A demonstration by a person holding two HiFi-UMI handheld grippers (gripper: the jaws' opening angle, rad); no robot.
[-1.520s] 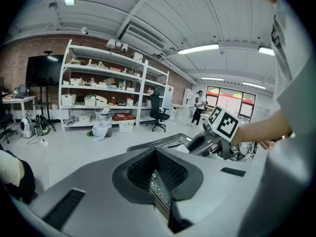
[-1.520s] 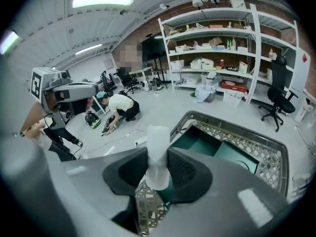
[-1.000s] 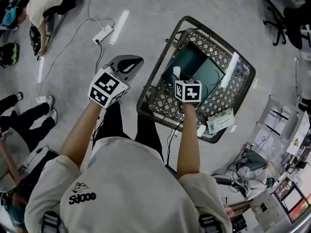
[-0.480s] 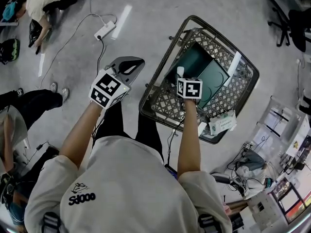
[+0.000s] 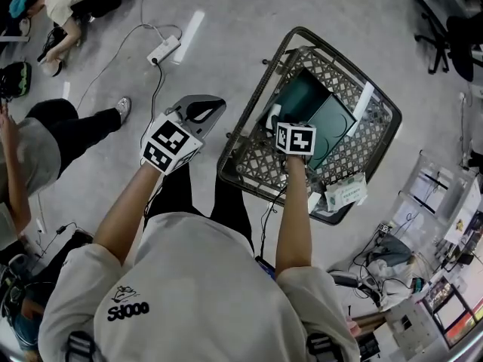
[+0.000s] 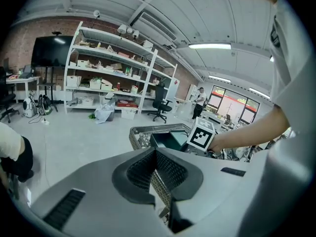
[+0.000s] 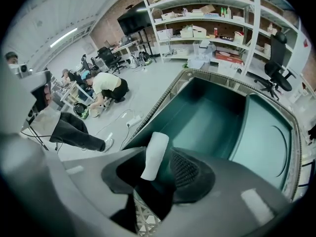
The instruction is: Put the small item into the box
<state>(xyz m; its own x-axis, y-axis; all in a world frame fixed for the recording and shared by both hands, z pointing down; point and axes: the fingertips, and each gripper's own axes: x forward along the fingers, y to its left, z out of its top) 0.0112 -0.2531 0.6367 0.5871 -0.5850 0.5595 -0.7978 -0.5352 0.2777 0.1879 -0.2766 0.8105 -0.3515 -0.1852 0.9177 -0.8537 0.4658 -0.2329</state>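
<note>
A dark green box [image 5: 300,96] lies with its lid [image 5: 332,123] open inside a wire basket [image 5: 245,164]. My right gripper [image 5: 275,118] hangs over the box's near left corner, below its marker cube [image 5: 294,139]. A small white roll-shaped item [image 7: 154,155] stands between its jaws, over the box's inside [image 7: 207,117]. The jaws are opening, and a dark gap shows between the item and the right pad [image 7: 183,169]. My left gripper [image 5: 198,110] is off to the left of the basket, over bare floor, shut with nothing in it.
A power strip [image 5: 163,50] and its cable lie on the floor beyond the left gripper. People crouch and stand at the left edge [image 5: 45,138]. A white packet [image 5: 346,193] rests on the basket's near rim. Shelves [image 6: 113,68] and office chairs stand farther off.
Both grippers stay nearly where they were, the right one still over the box corner with the white item. The person at the left edge has stepped farther into view.
</note>
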